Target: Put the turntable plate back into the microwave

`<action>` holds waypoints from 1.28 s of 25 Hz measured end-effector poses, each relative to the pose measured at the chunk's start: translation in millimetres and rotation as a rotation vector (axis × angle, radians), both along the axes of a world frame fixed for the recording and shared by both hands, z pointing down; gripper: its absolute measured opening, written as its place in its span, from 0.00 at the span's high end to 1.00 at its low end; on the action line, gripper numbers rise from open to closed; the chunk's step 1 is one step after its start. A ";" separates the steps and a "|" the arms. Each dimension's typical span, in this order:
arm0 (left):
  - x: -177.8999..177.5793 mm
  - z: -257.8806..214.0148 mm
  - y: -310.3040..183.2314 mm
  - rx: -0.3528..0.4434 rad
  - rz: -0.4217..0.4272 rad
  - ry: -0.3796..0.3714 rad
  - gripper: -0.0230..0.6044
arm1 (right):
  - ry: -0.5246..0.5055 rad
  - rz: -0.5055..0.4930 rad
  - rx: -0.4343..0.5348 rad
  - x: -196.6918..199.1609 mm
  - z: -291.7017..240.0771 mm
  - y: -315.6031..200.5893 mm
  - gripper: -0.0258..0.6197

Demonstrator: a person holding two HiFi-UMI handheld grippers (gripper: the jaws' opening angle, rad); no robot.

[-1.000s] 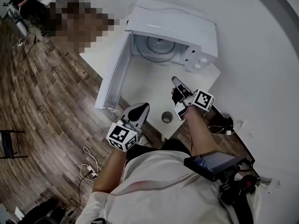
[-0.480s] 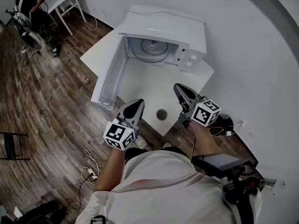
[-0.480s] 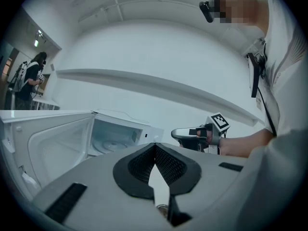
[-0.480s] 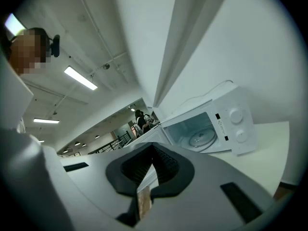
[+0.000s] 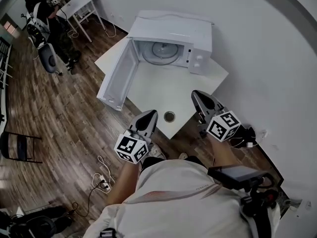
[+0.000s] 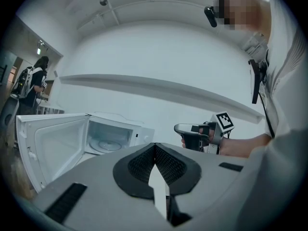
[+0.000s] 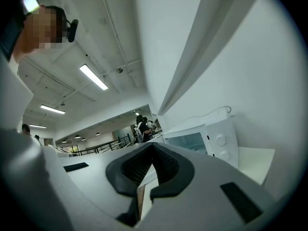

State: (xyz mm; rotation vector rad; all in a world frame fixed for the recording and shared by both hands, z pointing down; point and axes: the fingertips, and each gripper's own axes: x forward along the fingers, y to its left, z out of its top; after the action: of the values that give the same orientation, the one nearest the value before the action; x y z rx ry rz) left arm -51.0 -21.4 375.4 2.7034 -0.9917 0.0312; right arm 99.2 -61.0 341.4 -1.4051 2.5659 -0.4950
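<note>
The plate (image 5: pixel 161 48) lies flat inside the microwave (image 5: pixel 173 31), up at 12 o'clock on the table (image 5: pixel 163 90), so the job looks done. The door (image 5: pixel 119 78) hangs wide open towards 9 o'clock, and shutting it is the only thing I can see left.

The left claw (image 5: pixel 150 115) is closed with nothing in it. The right claw (image 5: pixel 199 95) is pinched together and empty too. Both are held off the front edge at 6 o'clock, well apart from the microwave.

The white table is bare except for a small round thing (image 5: pixel 169 116) near that edge. Around it there's a wood floor (image 5: pixel 59 123) and a white wall (image 5: pixel 257 58) at 3 o'clock. Cables (image 5: pixel 101 177) lie at 7, a folding chair (image 5: pixel 17 148) stands at 8, and a person (image 5: pixel 44 19) stands by another desk (image 5: pixel 86 4) at 10.
</note>
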 end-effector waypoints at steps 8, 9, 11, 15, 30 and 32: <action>22.6 -12.2 56.2 0.025 -0.048 -0.015 0.95 | 0.018 -0.045 0.044 22.5 -14.4 54.7 0.95; 24.4 -13.1 61.5 0.026 -0.054 -0.017 0.95 | 0.028 -0.049 0.051 24.8 -16.2 60.8 0.95; 26.9 -15.2 70.2 0.028 -0.064 -0.020 0.95 | 0.045 -0.057 0.065 27.9 -20.3 70.4 0.95; 28.5 -19.7 83.8 0.031 -0.067 -0.022 0.95 | 0.060 -0.056 0.085 29.6 -25.9 84.5 0.95; -14.2 -52.7 75.5 0.116 -0.054 -0.014 0.95 | 0.132 -0.026 0.137 -13.5 -52.3 98.5 0.95; -17.6 -55.7 73.7 0.119 -0.046 -0.007 0.95 | 0.143 -0.023 0.141 -17.5 -55.0 98.6 0.95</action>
State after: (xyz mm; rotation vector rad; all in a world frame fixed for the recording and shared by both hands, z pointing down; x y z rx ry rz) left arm -68.5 52.3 319.7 2.7872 -1.0905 -0.0285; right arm 81.6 37.6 286.4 -1.4109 2.6714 -0.2185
